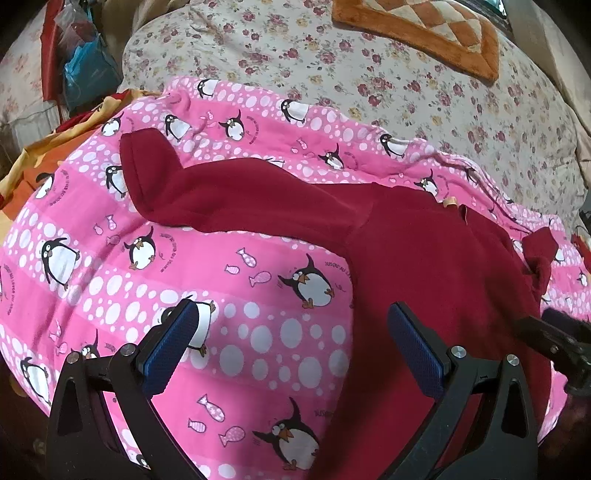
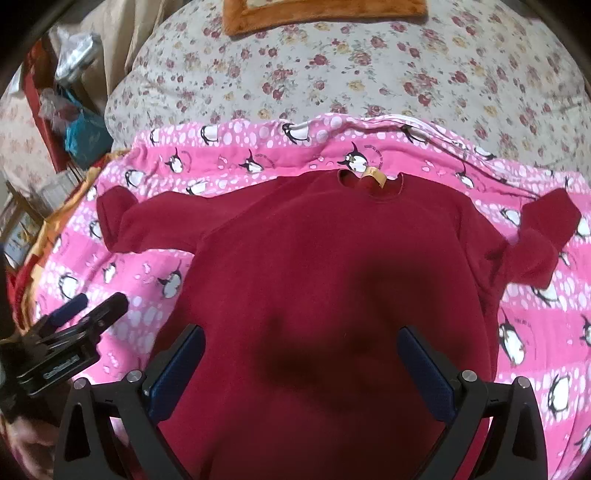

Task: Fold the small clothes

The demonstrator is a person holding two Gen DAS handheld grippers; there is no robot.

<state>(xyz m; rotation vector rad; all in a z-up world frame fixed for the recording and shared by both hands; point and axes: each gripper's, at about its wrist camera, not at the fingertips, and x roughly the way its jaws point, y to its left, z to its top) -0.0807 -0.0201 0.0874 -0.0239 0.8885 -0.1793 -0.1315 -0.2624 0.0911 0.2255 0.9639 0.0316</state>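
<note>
A dark red long-sleeved sweater (image 2: 332, 266) lies flat on a pink penguin-print blanket (image 2: 155, 280), neckline with a yellow tag (image 2: 375, 176) at the far end. Its left sleeve (image 1: 221, 199) stretches out to the left; the right sleeve (image 2: 543, 236) is bent back on itself. My right gripper (image 2: 301, 339) hovers open over the sweater's lower middle. My left gripper (image 1: 291, 314) is open above the sweater's left edge and the blanket; it also shows at the left of the right wrist view as the left gripper (image 2: 88, 306). Neither holds anything.
The blanket lies on a floral bedspread (image 2: 369, 74). An orange checked cushion (image 1: 424, 29) sits at the bed's far side. Plastic bags and clutter (image 1: 81, 62) stand beyond the left edge. An orange-yellow cloth (image 1: 48, 151) pokes out from under the blanket at the left.
</note>
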